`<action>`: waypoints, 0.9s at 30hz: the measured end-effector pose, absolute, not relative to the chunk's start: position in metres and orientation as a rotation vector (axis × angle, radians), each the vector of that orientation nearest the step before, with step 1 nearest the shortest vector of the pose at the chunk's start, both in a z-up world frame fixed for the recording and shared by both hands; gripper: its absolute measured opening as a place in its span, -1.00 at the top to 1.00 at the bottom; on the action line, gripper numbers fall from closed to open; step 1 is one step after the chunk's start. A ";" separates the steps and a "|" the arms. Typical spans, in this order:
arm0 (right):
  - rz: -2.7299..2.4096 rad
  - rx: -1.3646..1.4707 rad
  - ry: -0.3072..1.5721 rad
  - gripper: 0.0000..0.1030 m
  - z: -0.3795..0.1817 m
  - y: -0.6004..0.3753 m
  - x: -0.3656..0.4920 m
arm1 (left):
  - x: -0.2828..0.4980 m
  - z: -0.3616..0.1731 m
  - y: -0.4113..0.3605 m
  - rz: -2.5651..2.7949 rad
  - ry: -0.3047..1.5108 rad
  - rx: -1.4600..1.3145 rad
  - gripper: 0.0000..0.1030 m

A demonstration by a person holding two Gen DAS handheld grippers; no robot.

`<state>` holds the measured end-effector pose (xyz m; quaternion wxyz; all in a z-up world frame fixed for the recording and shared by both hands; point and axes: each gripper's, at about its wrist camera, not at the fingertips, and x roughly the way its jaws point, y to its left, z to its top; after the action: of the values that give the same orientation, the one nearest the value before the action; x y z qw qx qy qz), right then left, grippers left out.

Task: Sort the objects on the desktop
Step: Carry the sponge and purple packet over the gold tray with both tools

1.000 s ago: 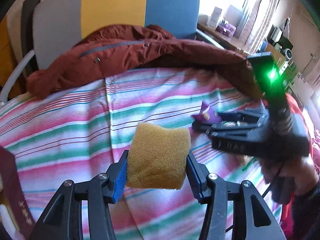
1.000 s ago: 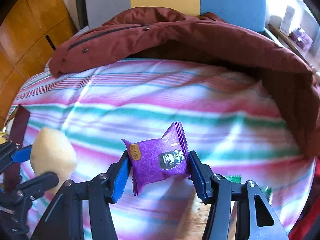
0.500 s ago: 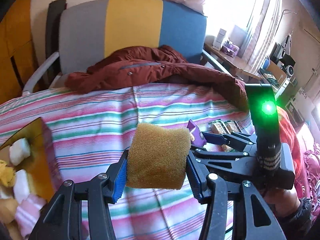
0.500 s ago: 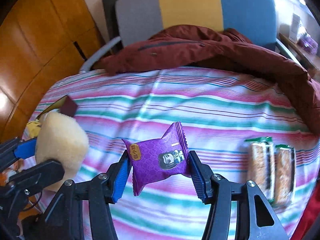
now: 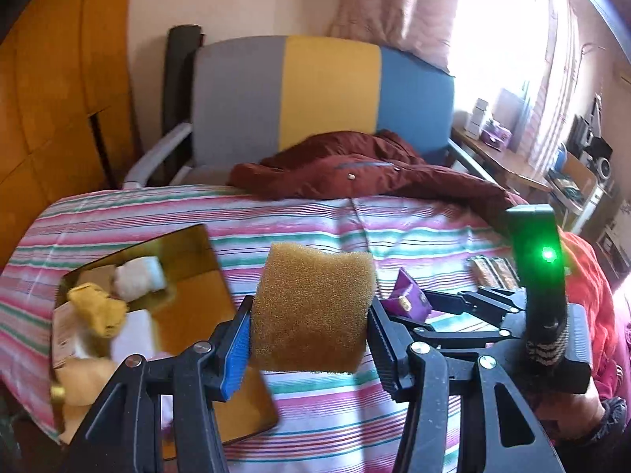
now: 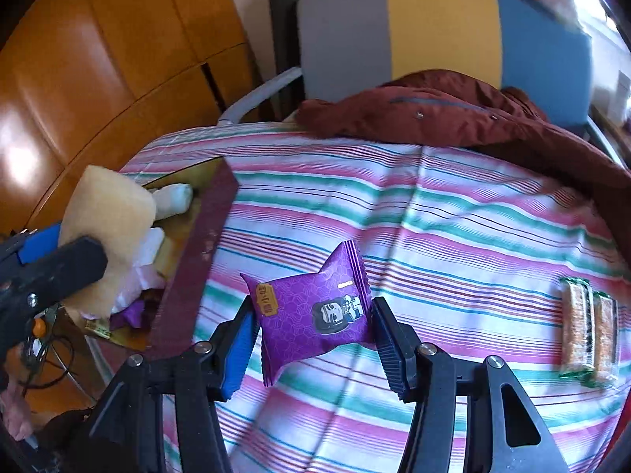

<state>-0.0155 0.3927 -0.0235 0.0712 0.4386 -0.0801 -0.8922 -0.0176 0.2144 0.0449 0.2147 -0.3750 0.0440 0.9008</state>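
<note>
A yellow sponge block (image 5: 313,307) hangs above the striped bedcover, squeezed between the pads of my left gripper (image 5: 307,335). My right gripper (image 6: 313,339) is shut on a purple snack packet (image 6: 311,315), also held in the air. In the left wrist view the right gripper (image 5: 445,307) shows to the right with the purple packet (image 5: 408,299) at its tip. In the right wrist view the sponge (image 6: 104,236) sits at the far left, over an open box (image 6: 197,260) with a maroon wall. That box (image 5: 189,272) holds several sponges and soft pieces.
Two wrapped snack bars (image 6: 589,327) lie on the bedcover at the right. A dark red jacket (image 6: 453,110) is draped over the far edge, in front of a grey, yellow and blue chair (image 6: 434,27). Wooden cabinets (image 6: 98,59) stand on the left.
Both grippers have drawn back, risen and swung left with their loads. The open box with sponges has come into view at the left, and more of the chair shows.
</note>
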 end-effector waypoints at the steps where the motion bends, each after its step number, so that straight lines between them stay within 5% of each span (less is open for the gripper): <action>1: -2.680 1.313 -0.237 -0.11 -0.022 0.388 -0.015 | -0.017 0.045 0.209 2.510 0.120 -1.038 -0.05; 27: -2.478 1.234 -0.111 -0.11 -0.016 0.224 -0.030 | -0.049 0.022 -0.009 2.753 -0.318 -1.148 -0.05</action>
<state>-0.0301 0.2239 -0.0160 0.1846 0.4378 -0.0394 -0.8790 -0.0489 -0.0086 0.0217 0.0709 -0.3818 -0.1057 0.9154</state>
